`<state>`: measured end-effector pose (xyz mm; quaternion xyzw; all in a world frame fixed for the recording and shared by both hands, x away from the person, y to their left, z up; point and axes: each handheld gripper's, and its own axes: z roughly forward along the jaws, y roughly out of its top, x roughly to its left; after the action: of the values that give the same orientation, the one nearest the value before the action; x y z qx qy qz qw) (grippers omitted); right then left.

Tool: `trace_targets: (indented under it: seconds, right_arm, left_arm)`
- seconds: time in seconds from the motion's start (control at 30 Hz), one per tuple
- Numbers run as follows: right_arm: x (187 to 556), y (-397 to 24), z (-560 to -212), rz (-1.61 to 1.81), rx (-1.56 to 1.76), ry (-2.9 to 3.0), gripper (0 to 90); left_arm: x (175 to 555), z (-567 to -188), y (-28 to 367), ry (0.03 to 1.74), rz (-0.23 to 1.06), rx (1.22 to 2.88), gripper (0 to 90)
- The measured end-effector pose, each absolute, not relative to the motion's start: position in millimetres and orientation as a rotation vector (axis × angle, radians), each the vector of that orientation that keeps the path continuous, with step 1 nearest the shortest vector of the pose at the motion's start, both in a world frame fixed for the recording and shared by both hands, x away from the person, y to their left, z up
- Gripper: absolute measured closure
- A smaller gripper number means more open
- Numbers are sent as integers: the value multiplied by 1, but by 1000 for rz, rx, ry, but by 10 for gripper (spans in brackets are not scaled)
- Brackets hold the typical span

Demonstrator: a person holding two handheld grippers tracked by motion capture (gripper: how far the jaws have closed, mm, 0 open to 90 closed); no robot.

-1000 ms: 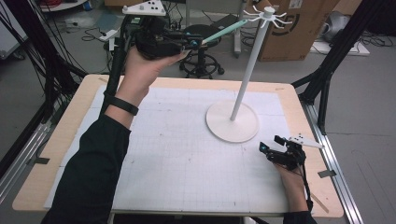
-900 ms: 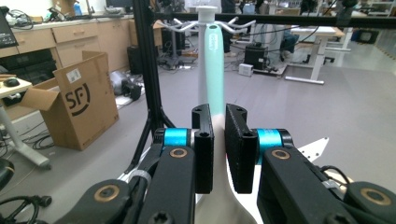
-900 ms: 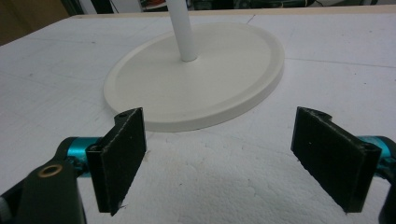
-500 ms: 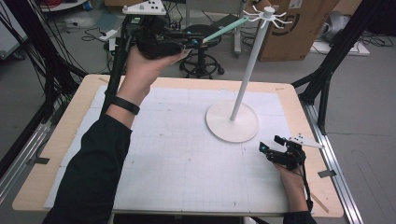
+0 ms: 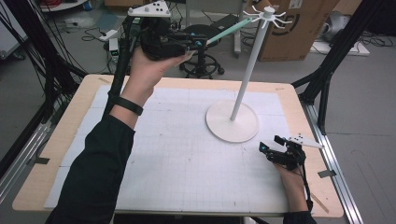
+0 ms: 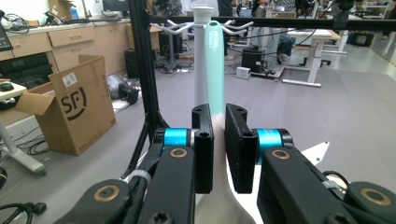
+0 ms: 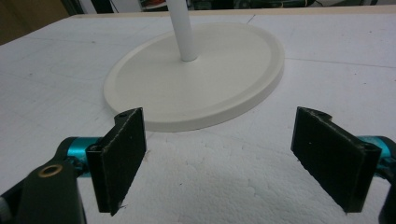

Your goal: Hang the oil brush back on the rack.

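A white stand point(image 5: 245, 79) with a round base point(image 5: 232, 121) rises from the table, and a ring of hooks point(image 5: 267, 14) crowns it. My left gripper point(image 5: 198, 44) is held high above the table's far edge, shut on a mint-green utensil point(image 5: 229, 30). The utensil's handle points at the hooks, its tip just short of them. In the left gripper view my left gripper point(image 6: 218, 114) pinches the utensil point(image 6: 215, 65) where its white end widens, with the stand's pole point(image 6: 201, 56) right behind. My right gripper point(image 5: 271, 145) rests low near the base, open, nothing between its jaws. In its own view the right gripper point(image 7: 219, 116) faces the base point(image 7: 196, 79).
A white gridded mat point(image 5: 177, 154) covers the wooden table point(image 5: 56, 140). Black frame posts point(image 5: 327, 70) stand at the table's sides. Beyond the far edge are a cardboard box point(image 5: 299, 32), a stool point(image 5: 201, 60) and cables on the floor.
The utensil's tip has edged slightly up toward the hooks. The right gripper has stayed in place.
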<state>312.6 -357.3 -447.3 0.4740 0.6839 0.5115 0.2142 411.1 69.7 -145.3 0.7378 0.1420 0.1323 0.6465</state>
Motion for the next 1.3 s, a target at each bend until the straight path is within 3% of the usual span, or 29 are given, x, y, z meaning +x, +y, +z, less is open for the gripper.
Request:
trace_targets:
  seconds: [0.9, 1.1, 1.3]
  right_arm:
    - [313, -357, -447, 1417, 1313, 1897, 171]
    - [312, -357, -447, 1416, 1315, 1901, 171]
    - [312, -357, -447, 1415, 1315, 1902, 172]
  left_arm:
    - [420, -158, 55, 362, 324, 1742, 809]
    - [416, -163, 63, 396, 351, 1775, 551]
    - [403, -192, 97, 432, 372, 1757, 380]
